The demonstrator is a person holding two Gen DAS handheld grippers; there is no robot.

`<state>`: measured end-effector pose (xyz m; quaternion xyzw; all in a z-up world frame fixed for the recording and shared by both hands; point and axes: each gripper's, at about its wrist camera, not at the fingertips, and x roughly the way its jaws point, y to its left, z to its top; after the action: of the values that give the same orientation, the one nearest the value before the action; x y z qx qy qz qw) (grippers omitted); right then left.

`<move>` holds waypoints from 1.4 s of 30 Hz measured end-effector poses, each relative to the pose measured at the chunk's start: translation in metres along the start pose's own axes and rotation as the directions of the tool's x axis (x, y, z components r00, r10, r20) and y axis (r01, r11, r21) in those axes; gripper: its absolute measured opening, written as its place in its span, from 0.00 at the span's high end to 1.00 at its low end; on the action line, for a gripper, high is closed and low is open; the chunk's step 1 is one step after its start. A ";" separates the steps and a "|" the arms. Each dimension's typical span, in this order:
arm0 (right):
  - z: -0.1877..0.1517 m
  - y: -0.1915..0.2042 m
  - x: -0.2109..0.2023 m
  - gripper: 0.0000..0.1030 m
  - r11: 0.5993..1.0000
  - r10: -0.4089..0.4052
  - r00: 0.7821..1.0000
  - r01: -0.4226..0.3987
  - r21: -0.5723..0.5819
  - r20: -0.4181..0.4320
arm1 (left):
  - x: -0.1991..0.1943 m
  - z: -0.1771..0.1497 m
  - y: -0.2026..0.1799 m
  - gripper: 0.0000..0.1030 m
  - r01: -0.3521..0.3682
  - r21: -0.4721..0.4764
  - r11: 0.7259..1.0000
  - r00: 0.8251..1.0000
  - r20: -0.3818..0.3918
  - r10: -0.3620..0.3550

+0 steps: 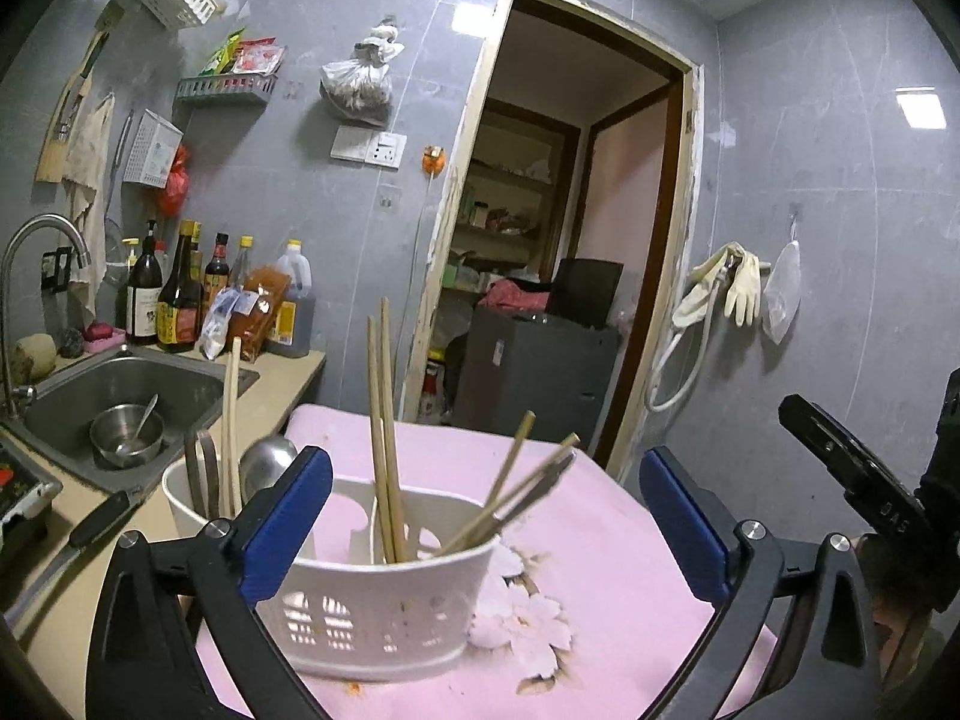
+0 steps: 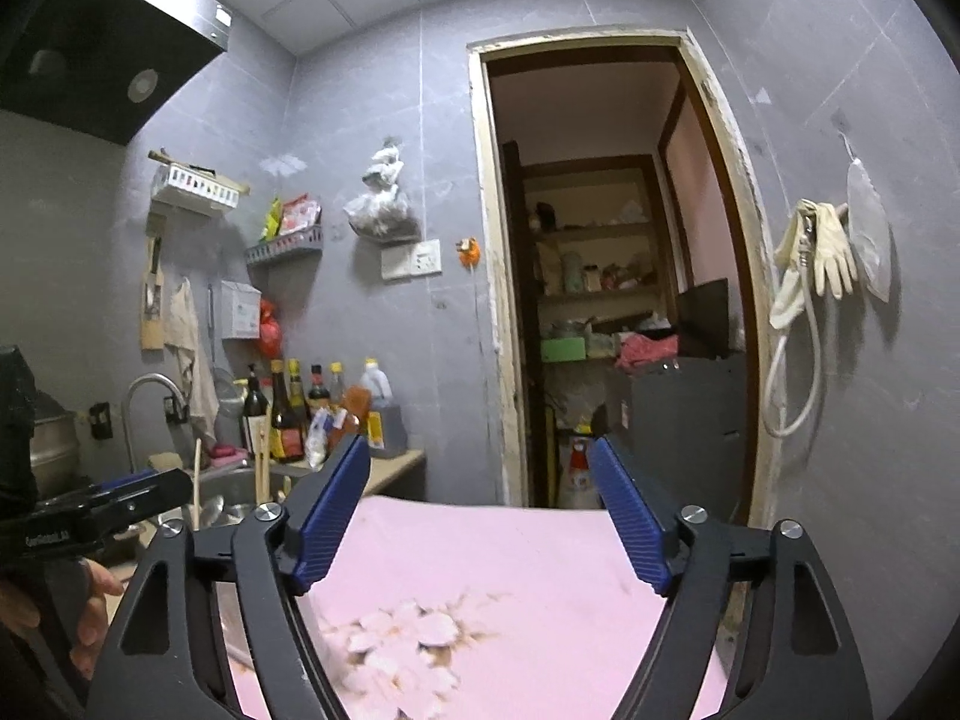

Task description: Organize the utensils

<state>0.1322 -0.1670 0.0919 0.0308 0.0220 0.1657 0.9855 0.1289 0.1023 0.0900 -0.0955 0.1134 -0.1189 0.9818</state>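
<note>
The left gripper [image 1: 486,516] stood wide open, its blue pads clear of everything. Between the jaws, set toward the left pad, sat the white utensil caddy [image 1: 384,612] on the pink floral cloth [image 1: 600,540]. The pads did not press on it, though the left pad overlapped its rim in the view, so contact there could not be ruled out.

Inside the caddy, one pair of chopsticks [image 1: 384,438] stood nearly upright just ahead of the gripper. A second bundle [image 1: 516,492] leaned up and to the right, its long axis pointing toward the right jaw. Beyond the left pad, a taller white holder [image 1: 186,498] kept a ladle and more sticks.

The right gripper [image 2: 480,516] was open too and empty, with only bare cloth between its pads. The caddy did not show in its view, so the left hand was judged the nearer one. For it, any utensil to be taken lay straight ahead and slightly below.

Farther off to the left were a sink [image 1: 138,396] with a steel bowl [image 1: 126,432] and a row of bottles.
</note>
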 end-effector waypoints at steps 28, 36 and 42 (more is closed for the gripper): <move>-0.052 -0.015 -0.071 0.00 0.994 -0.111 0.976 0.109 -0.019 -0.189 | -0.056 -0.069 -0.029 0.02 -0.231 0.000 0.973 0.972 -0.051 0.231; -0.061 -0.002 -0.093 0.00 0.993 -0.113 0.982 0.105 -0.058 -0.152 | -0.075 -0.088 -0.043 0.02 -0.217 0.013 0.976 0.975 -0.050 0.218; -0.064 0.011 -0.102 0.00 0.987 -0.126 0.985 0.113 -0.110 -0.119 | -0.084 -0.101 -0.047 0.02 -0.230 0.004 0.973 0.972 -0.044 0.230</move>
<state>0.0292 -0.1866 0.0325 -0.0318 0.0774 0.1087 0.9906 0.0147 0.0627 0.0202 -0.0794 0.1457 -0.0065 0.9861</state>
